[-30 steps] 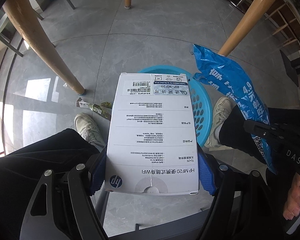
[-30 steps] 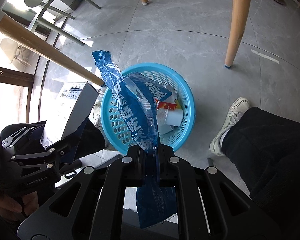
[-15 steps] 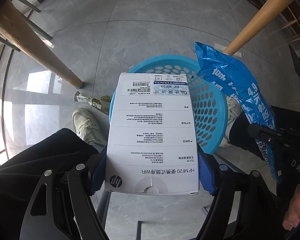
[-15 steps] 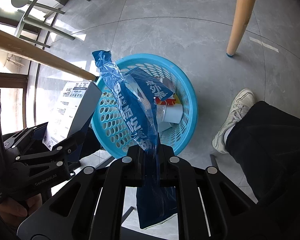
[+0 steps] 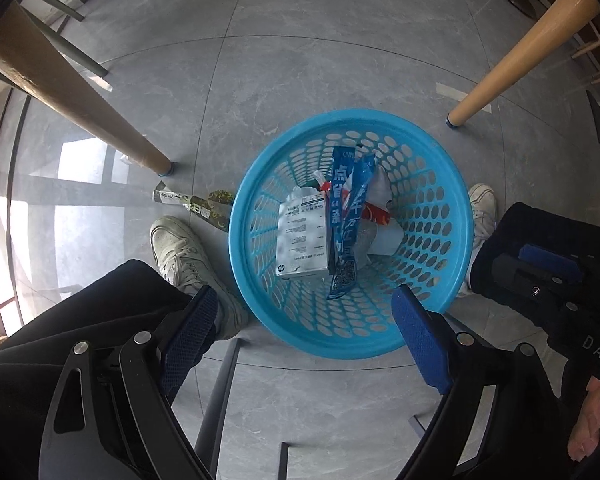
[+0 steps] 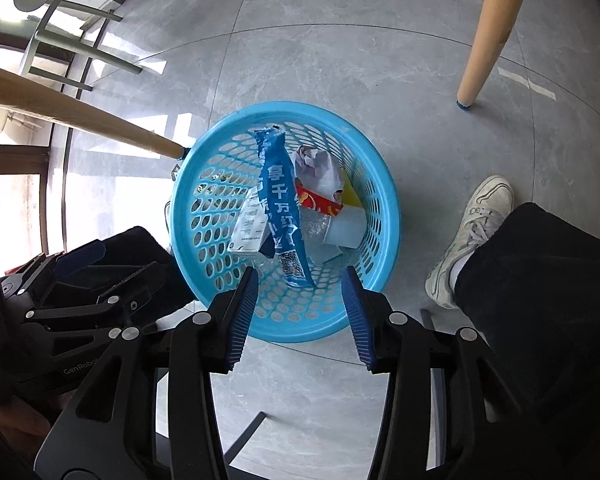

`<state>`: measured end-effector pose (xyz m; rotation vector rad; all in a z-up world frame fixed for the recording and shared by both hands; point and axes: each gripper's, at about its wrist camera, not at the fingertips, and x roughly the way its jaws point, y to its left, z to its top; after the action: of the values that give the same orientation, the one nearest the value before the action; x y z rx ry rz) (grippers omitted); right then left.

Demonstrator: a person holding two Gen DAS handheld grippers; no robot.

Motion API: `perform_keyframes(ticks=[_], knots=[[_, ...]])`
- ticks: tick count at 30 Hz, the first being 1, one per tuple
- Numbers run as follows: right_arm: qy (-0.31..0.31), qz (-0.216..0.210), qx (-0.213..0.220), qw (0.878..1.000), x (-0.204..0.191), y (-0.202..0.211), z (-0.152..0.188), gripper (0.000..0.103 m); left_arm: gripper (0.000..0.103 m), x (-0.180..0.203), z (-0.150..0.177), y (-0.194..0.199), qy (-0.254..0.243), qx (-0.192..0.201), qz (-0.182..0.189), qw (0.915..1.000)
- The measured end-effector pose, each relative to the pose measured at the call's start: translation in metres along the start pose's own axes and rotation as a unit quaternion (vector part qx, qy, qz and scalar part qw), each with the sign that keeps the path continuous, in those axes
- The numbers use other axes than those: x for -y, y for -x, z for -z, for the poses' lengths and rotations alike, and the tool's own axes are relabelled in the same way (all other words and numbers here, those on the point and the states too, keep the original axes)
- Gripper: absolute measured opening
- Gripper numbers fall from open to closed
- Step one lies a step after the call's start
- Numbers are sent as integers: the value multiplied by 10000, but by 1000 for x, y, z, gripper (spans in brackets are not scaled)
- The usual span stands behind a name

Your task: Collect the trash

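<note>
Left wrist view looks down on the grey tiled floor point(image 5: 300, 80), where the round blue perforated plastic basket point(image 5: 452, 184) stands between the person's two white sneakers. A second ago the left tongs point(image 5: 300, 320) clamped the white printed cardboard box point(image 5: 302, 236) and the right tongs point(image 6: 300, 304) pinched the long blue plastic wrapper point(image 6: 280, 204) above the rim. Now both pairs of tongs gape wide and hold nothing, hovering over the near rim. The box lies inside the basket left of centre, and the wrapper lies draped across its right edge, on top of crumpled paper and a red snack packet point(image 6: 316, 202).

Both pieces count as collected, I judge. One small green-and-gold printed wrapper point(image 5: 196, 204) lies on the floor just left of the basket, near the wooden leg point(image 5: 76, 96), and looks like the next pick.
</note>
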<state>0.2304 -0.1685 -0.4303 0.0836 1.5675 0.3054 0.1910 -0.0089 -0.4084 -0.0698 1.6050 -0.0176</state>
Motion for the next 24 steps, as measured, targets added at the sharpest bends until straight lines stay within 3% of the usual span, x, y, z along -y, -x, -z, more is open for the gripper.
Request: perform_keyframes(ticks=[11, 14, 16, 24], knots=[[324, 275, 322, 9986, -1, 30, 8, 43, 87, -10, 8, 26, 161, 330, 36, 9993], [496, 313, 568, 9967, -5, 51, 13, 51, 87, -14, 14, 41, 205, 470, 143, 9986], [611, 297, 697, 9953, -9, 64, 17, 51, 87, -15, 20, 52, 248, 563, 290, 9977], [933, 260, 1142, 9887, -16, 110, 48, 57, 87, -9, 49, 103, 117, 1218, 464, 9914]])
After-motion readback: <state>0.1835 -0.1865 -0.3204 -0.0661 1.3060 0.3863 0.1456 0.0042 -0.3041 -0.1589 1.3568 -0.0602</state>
